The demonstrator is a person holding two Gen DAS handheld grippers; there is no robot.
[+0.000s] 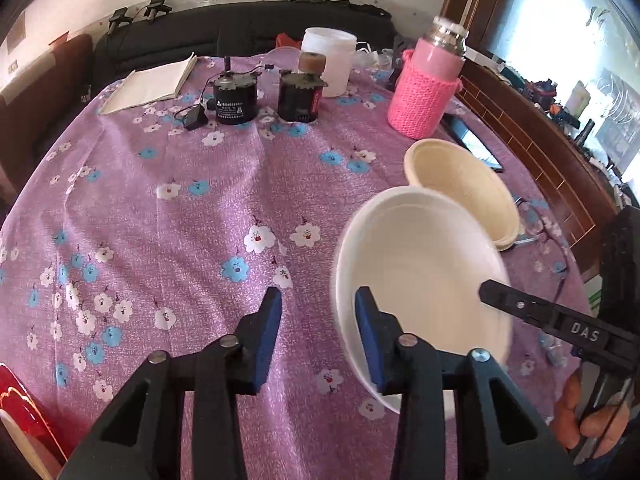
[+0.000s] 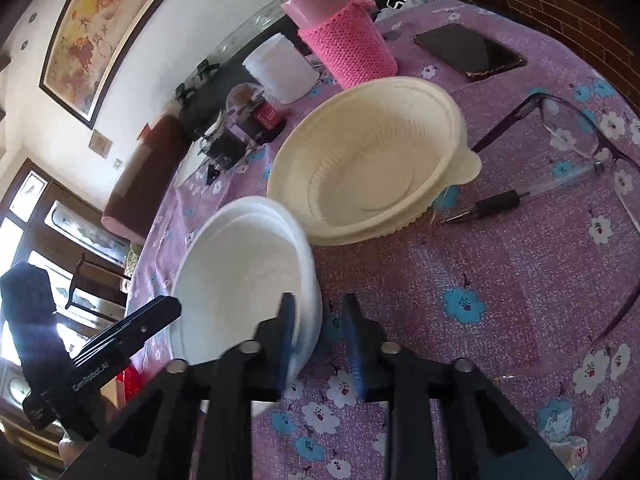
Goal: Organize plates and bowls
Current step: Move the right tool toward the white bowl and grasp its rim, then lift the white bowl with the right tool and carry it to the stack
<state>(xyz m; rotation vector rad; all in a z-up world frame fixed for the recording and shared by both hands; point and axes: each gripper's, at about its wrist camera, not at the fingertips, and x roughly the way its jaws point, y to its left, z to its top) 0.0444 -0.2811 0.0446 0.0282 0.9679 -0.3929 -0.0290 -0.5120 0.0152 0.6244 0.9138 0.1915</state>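
The white disposable bowl [image 2: 240,264] sits on the flowered tablecloth [image 1: 180,220] at the near edge, just beside a cream bowl [image 2: 368,160] that rests on what looks like more of the same pale ware; doubled rim lines suggest the white one may be two or three nested, though I cannot be sure

The right gripper [image 2: 318,312] has its jaws at a narrow gap astride the white bowl's near rim, one finger inside the wall and one outside; cloth still shows between the rim and the outer pad, so I read no pinch yet, and blur hides the finer contact; the left gripper [image 1: 318,304] is moderately spread over bare cloth with nothing between its pads, its right-hand finger just at the bowl's far rim

Judging by the look, this is thin foam or pulp: very light, a little springy, easily dented or cracked by a hard squeeze, and apt to skate on the cloth; the rim is the sensible hold, gripped gently across the wall; if nested, the inner bowl may lift away alone
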